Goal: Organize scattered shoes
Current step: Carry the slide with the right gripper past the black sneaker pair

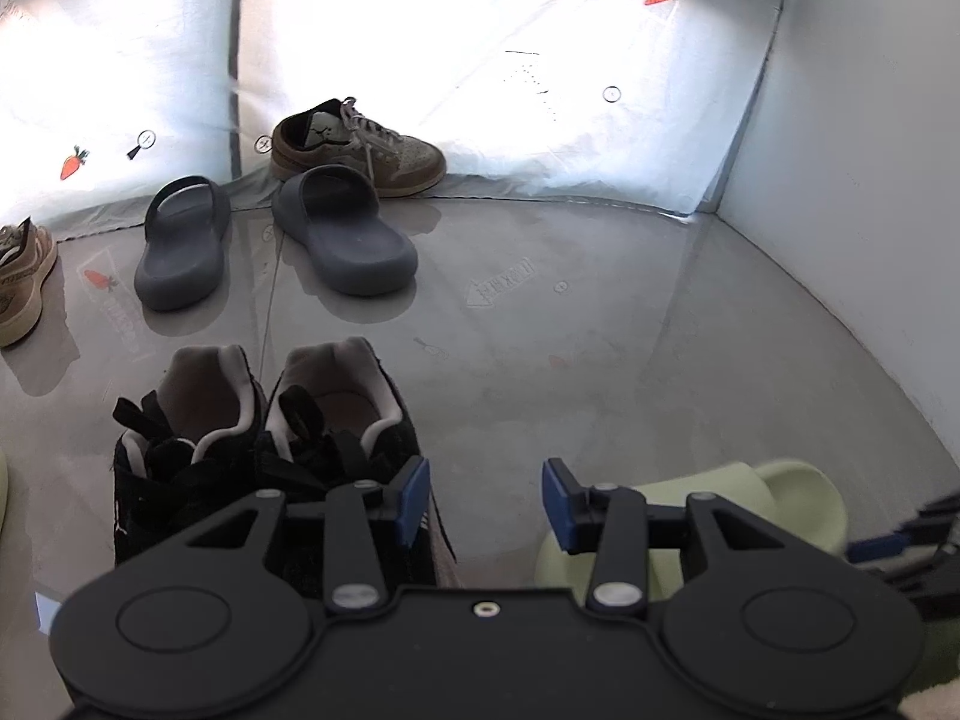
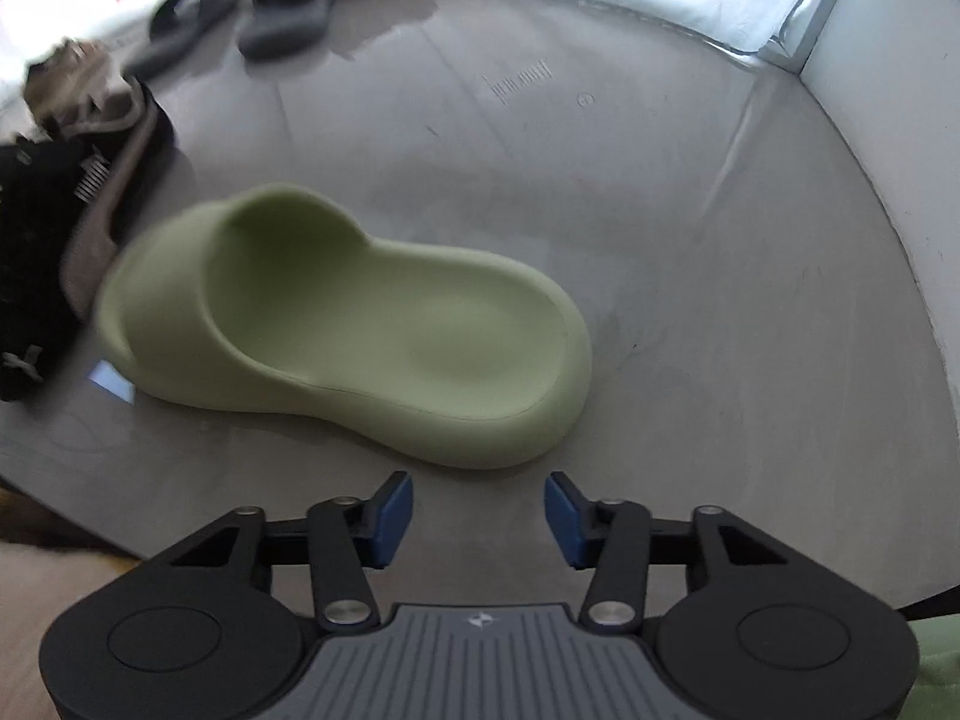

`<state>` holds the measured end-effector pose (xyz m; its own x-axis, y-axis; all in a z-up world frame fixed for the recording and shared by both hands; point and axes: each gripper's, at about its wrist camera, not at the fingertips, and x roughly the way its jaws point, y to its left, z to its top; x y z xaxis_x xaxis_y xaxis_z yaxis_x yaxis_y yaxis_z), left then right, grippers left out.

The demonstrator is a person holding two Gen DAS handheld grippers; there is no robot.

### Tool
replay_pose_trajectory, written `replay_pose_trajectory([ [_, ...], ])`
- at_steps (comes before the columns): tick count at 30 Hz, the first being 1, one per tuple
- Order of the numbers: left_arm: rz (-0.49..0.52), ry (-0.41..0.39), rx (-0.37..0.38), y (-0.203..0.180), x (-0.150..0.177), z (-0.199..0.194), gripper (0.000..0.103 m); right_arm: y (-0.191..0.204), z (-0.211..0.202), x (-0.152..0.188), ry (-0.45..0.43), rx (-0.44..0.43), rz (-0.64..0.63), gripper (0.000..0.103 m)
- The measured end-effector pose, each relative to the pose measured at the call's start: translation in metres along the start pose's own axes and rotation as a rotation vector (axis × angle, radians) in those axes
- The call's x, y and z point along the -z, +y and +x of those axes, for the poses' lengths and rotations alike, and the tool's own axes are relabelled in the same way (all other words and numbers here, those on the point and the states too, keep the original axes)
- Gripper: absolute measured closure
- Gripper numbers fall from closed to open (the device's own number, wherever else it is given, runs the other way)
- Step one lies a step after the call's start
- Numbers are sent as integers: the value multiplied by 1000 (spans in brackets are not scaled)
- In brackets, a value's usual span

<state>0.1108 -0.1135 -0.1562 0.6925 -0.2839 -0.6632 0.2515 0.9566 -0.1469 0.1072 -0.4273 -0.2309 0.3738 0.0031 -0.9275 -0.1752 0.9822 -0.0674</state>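
Observation:
A pair of black sneakers stands side by side on the grey floor, just ahead and left of my open left gripper. A pale green slide lies on the floor right in front of my open right gripper, its heel end nearest the fingers; the same green slide shows behind the left gripper's right finger. Two dark grey slides sit further back. One brown sneaker rests by the white sheet, another brown sneaker at the left edge. Both grippers hold nothing.
A white wall closes the right side and a white printed sheet hangs at the back. Bare grey floor lies between the shoes and the wall. The right gripper's tip shows at the left wrist view's right edge.

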Motion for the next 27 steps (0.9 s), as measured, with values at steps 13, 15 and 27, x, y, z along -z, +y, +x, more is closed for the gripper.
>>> replay_pose_trajectory([
  [13, -45, -18, -77, 9, 8, -15, 60, -12, 42, -81, -125, -2, 49, 67],
  [15, -55, -18, -87, 11, 9, -17, 60, -7, 44, -93, -169, -39, 74, 67],
  [27, -116, -13, -133, 21, 15, -27, 59, 17, 3, -83, -370, -187, 375, 9],
])
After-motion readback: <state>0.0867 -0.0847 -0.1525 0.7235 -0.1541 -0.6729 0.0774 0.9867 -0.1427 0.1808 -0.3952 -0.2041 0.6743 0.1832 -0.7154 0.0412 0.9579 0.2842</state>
